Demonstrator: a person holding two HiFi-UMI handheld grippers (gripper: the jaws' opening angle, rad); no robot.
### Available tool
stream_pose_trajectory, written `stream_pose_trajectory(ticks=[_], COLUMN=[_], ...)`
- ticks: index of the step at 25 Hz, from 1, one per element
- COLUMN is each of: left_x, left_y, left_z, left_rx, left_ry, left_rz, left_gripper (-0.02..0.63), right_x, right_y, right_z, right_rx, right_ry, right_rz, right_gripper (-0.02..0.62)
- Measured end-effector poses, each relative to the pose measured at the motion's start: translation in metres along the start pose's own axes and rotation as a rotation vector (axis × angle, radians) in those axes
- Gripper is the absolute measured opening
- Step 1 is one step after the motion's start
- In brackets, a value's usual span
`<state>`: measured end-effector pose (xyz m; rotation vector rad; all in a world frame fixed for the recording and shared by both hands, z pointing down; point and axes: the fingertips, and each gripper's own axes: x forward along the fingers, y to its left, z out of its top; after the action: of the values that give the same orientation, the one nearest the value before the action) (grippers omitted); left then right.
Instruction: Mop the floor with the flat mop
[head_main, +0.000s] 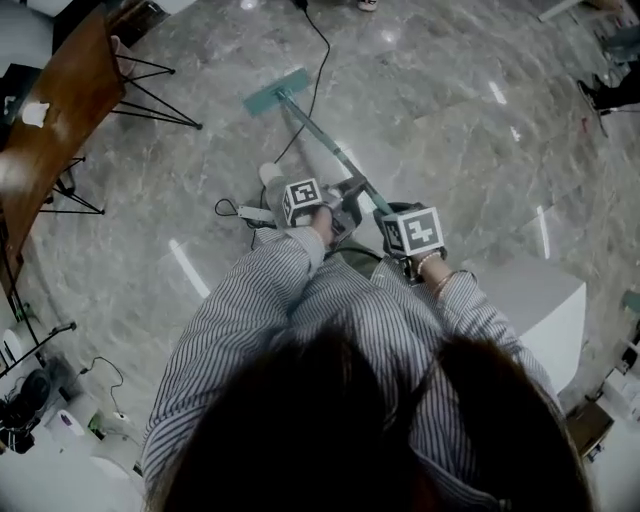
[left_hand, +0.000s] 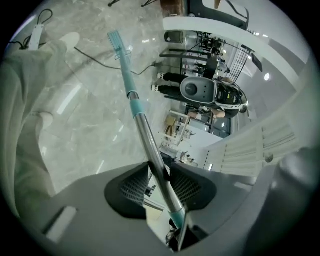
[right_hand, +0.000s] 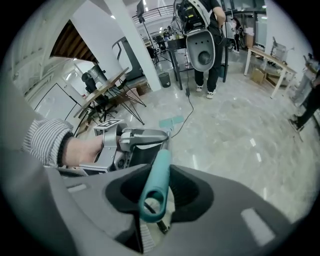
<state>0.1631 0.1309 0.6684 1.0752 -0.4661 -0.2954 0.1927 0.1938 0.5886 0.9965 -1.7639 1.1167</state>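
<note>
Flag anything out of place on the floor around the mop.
One thing: a loose black cable trails across the grey marble floor, passing right beside the teal flat mop head and ending near a white power strip by the person's feet. It could snag.

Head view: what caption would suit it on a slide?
Left tongs and right tongs clamp a flat mop resting on the glossy floor.

shiny grey marble floor, teal flat mop head down on it, black cable right beside the mop head
</note>
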Motion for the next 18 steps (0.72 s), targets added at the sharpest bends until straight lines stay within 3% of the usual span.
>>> stream_pose_trajectory(ticks=[4,8,18], left_x=[0.002,0.0,-0.004], left_y=[0.007,-0.002,-0.006], left_z=[-0.054,-0.088,-0.094], left_rx=[-0.02,-0.015,-0.01], left_ry=[0.099,0.185,0.22], left_rz=[0.006,-0.009,-0.008], left_gripper=[0.129,0.129,0.13], right_x=[-0.034,-0.062,-0.067], right_y=[-0.008,-0.008,-0.005], right_z=[-0.039,-0.053,-0.055], right_rx=[0.01,0.01,0.07], right_ry=[0.013,0.012,-0.023], right_rz=[0.01,0.015,0.061], right_gripper=[0.114,0.114,0.118])
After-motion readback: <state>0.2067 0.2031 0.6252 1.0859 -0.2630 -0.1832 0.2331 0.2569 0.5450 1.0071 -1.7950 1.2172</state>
